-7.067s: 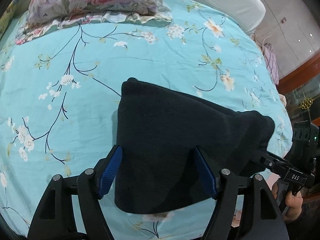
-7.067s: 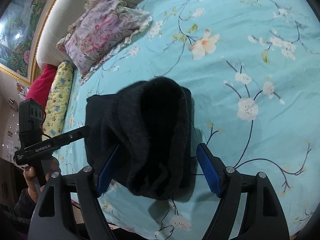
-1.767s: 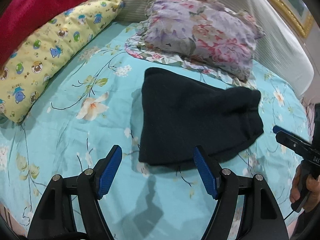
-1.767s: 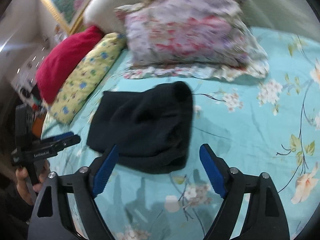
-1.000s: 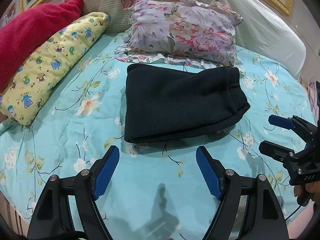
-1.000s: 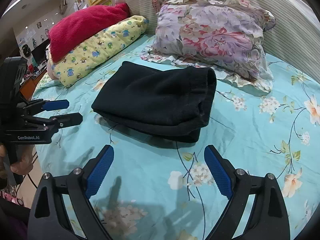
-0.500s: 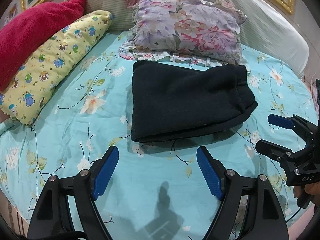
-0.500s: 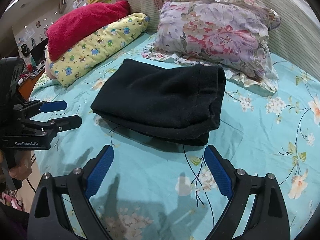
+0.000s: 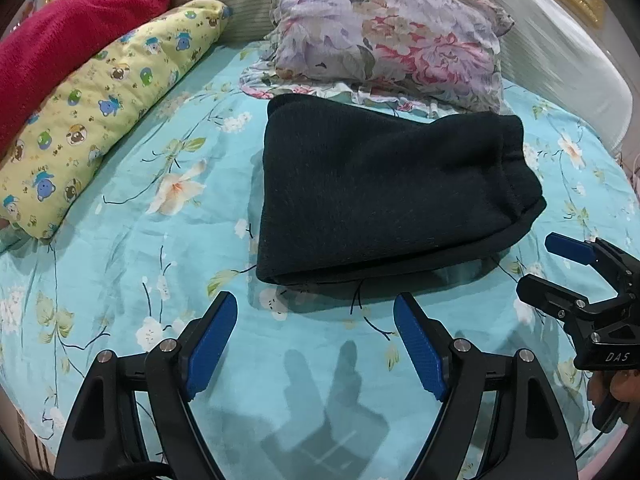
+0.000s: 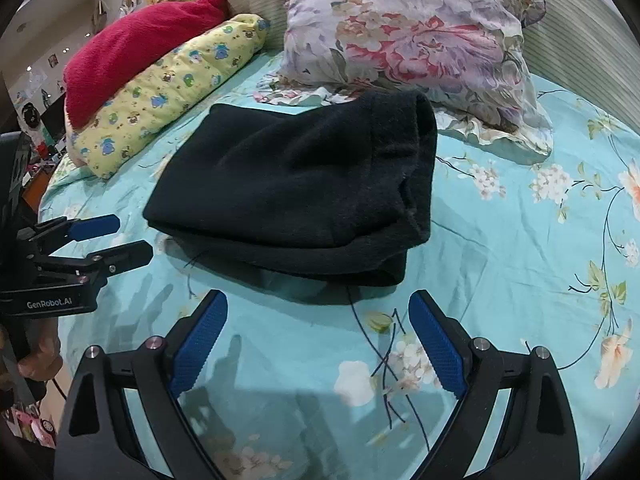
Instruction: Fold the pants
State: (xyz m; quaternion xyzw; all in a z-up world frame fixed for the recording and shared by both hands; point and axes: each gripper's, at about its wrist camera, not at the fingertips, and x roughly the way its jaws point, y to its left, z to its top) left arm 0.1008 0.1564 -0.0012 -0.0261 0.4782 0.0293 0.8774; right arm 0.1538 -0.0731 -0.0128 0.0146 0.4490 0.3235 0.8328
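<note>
the black pants (image 9: 384, 192) lie folded in a compact stack on the bed (image 9: 120, 240) just short of the floral pillow (image 9: 384, 36) at its head edge, both the left gripper (image 9: 316, 332) and right gripper (image 10: 320, 328) gaping and empty short of the near fold, so folding looks finished, leaving at most a tidy-up press.

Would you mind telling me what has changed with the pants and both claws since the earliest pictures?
Both claws then had the black pants between their fingers. Now the left claw and right claw are open, empty and drawn back, and the pants lie folded on the blue sheet below the floral pillow. The sheet and pillow are unchanged.
</note>
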